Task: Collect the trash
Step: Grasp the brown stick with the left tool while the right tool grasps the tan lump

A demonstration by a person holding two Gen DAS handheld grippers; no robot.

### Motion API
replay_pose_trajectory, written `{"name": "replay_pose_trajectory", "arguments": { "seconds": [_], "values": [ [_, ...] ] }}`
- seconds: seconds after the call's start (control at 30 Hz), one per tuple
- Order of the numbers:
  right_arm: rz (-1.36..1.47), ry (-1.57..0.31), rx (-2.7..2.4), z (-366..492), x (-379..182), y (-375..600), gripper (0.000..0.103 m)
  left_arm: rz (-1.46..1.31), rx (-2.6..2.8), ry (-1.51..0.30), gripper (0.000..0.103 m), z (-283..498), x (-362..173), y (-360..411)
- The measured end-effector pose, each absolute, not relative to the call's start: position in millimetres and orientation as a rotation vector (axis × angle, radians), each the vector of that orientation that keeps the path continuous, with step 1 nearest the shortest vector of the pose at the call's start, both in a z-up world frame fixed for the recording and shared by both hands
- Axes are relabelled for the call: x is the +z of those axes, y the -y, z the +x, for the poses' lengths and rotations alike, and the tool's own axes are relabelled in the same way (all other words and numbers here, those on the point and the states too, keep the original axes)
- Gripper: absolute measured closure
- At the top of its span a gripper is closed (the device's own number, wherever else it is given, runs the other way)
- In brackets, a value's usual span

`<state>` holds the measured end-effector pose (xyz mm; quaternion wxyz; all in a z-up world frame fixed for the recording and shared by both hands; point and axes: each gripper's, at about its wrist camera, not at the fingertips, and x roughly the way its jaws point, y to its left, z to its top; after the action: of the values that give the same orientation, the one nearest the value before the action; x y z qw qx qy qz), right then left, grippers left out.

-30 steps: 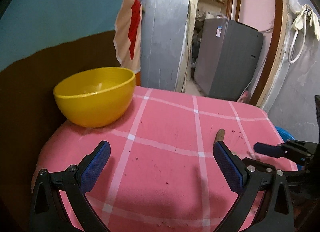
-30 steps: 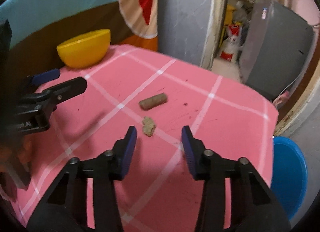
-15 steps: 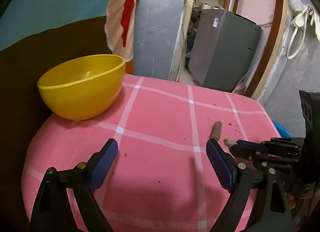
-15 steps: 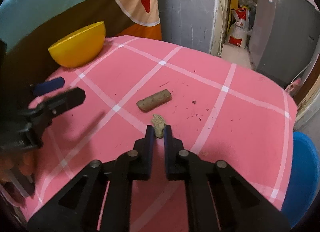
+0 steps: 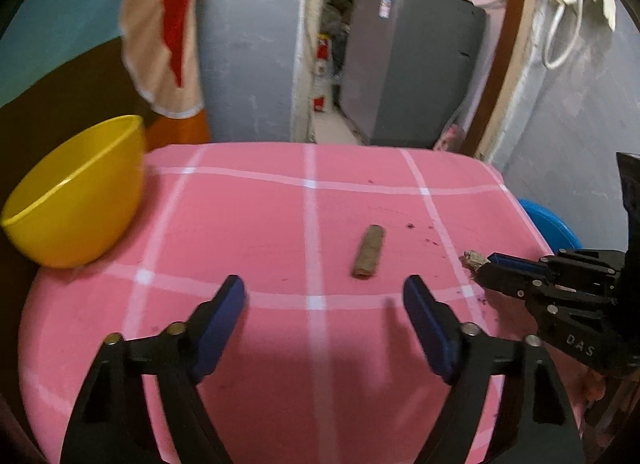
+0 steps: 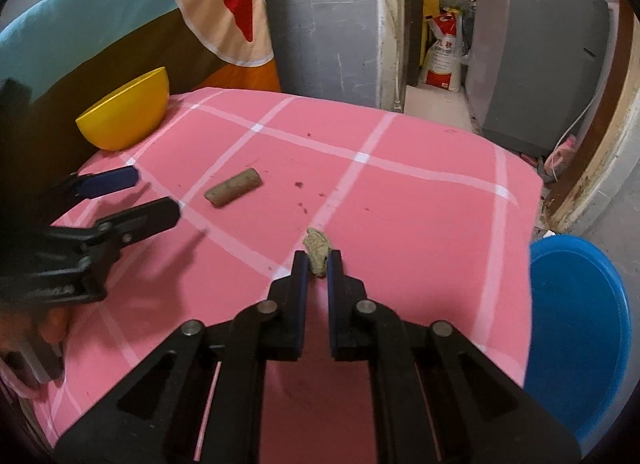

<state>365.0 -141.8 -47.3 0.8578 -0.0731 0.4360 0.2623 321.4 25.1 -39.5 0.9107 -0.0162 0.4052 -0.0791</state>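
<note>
Now right gripper [image 6: 318, 260] has lifted the crumpled scrap [image 6: 317, 247] clear.

The right tongs [image 6: 318, 262] hide the lower part of a crumpled scrap [image 6: 317, 245]. The picture's edge cuts off the blue bin [image 6: 576, 328] and the yellow bowl [image 5: 76, 196]. Print on the distant sack [image 6: 442, 60] is too small to read.

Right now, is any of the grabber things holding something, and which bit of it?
Yes. The right tool pinches the small crumpled scrap by its near end. The left tool is open and holds nothing.
</note>
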Motion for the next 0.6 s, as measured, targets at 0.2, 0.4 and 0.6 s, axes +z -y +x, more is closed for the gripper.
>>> {"name": "replay_pose_trajectory", "arguments": {
  "seconds": [0.2,0.4,0.6],
  "values": [
    [-0.129,-0.905,0.541,360,-47,156,0.095,0.000,-0.216,-0.901,0.053,344,-47,-7],
    [-0.101,-0.898,0.540,356,-47,164,0.095,0.013,-0.220,-0.930,0.071,359,-45,0],
    [-0.082,-0.880,0.539,350,-44,169,0.095,0.037,-0.209,-0.932,0.091,357,-48,6]
  ]
}}
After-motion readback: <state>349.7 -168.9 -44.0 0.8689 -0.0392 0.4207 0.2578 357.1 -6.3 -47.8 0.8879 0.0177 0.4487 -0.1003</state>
